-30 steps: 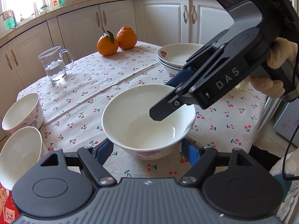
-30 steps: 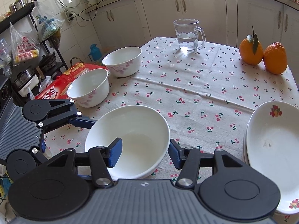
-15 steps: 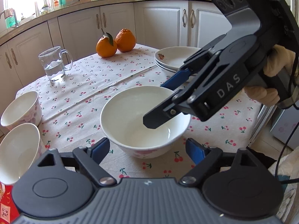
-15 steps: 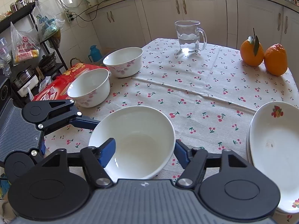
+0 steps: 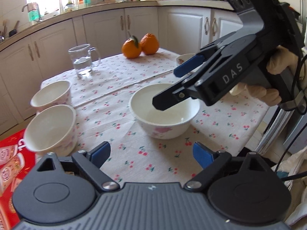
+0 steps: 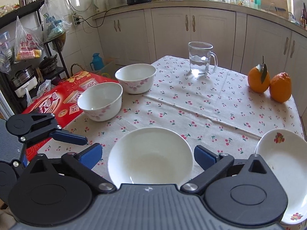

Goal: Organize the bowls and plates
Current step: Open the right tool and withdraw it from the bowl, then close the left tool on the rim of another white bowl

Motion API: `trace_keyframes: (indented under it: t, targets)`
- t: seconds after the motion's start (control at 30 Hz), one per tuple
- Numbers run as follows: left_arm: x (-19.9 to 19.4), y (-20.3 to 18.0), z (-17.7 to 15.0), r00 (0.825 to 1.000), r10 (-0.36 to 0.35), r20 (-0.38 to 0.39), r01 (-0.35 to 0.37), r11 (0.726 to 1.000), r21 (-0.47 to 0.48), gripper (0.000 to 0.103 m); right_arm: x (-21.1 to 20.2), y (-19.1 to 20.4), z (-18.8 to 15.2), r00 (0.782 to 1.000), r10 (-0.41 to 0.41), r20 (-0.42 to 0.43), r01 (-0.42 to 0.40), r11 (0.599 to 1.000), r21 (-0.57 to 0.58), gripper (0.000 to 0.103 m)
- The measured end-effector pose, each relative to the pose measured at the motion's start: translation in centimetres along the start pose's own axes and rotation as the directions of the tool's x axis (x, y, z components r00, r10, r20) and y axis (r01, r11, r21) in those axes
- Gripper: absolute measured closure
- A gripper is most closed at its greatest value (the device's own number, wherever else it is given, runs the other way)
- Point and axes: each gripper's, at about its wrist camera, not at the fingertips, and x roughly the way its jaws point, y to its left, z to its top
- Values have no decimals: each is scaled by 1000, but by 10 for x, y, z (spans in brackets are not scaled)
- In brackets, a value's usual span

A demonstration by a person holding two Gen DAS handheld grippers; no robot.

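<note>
Near bowl (image 5: 164, 113) sits upright on the desk (image 5: 119, 88), close to the near edge, roughly mid-width; free of both grippers.
Left gripper (image 5: 151, 154): jaws spread and opening, nothing between them; blue fingertips (image 5: 100, 153) sit over bare cloth short of the bowl, at the near edge.
Right gripper (image 6: 147, 156): jaws spread wide and opening; the bowl (image 6: 150, 156) lies between the pads but neither touches it, small gap each side; in the left wrist view its lower finger hangs over the bowl's mouth.
Two more bowls (image 6: 100, 100) (image 6: 135, 77) stand side by side along the left edge, rims just beside each other, well apart from the near bowl; cloth between them and it is open.
Stacked plates (image 6: 285, 174) at the near right corner, near the right gripper's right finger; tight on that side.
Glass mug (image 6: 201, 60) of water at the far edge; two oranges (image 6: 268, 84) touching each other at the far right corner; middle of the desk bare cloth.
Red box (image 6: 63, 99) sits off the left edge, below the two bowls.
</note>
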Motion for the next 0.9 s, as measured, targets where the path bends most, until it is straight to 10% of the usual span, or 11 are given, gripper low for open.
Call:
trace_keyframes:
  t: [0.53,0.9]
  targets:
    - [-33,81,-8,971,240,9,-237,962,-135,10,13,34,33,999,27,36,-27,1000,-17,0]
    - [-11,133,2,954,298,-26,-298,937,-182,10,49,77,48,999,-30,16,33,973,-227,0]
